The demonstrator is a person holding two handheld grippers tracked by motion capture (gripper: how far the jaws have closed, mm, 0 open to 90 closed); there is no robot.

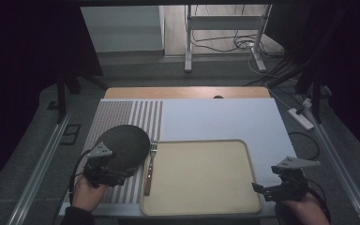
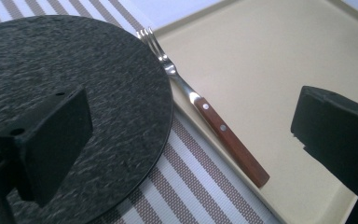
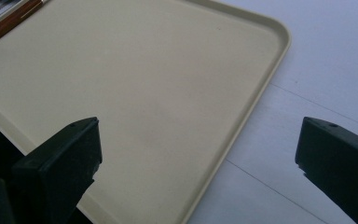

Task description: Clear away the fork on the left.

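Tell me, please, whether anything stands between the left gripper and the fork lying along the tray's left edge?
Nothing visible does. The left gripper hangs open over the dark round plate, and the fork lies bare just beyond that plate's rim, on the tray edge.

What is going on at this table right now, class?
A person sits at the table holding a gripper in each hand. The left gripper hovers open over the round dark slate plate, which lies on a striped placemat. The right gripper is open above the near right corner of the bare beige plastic tray. A wooden-handled metal fork lies along the tray's left edge. Nothing is gripped.
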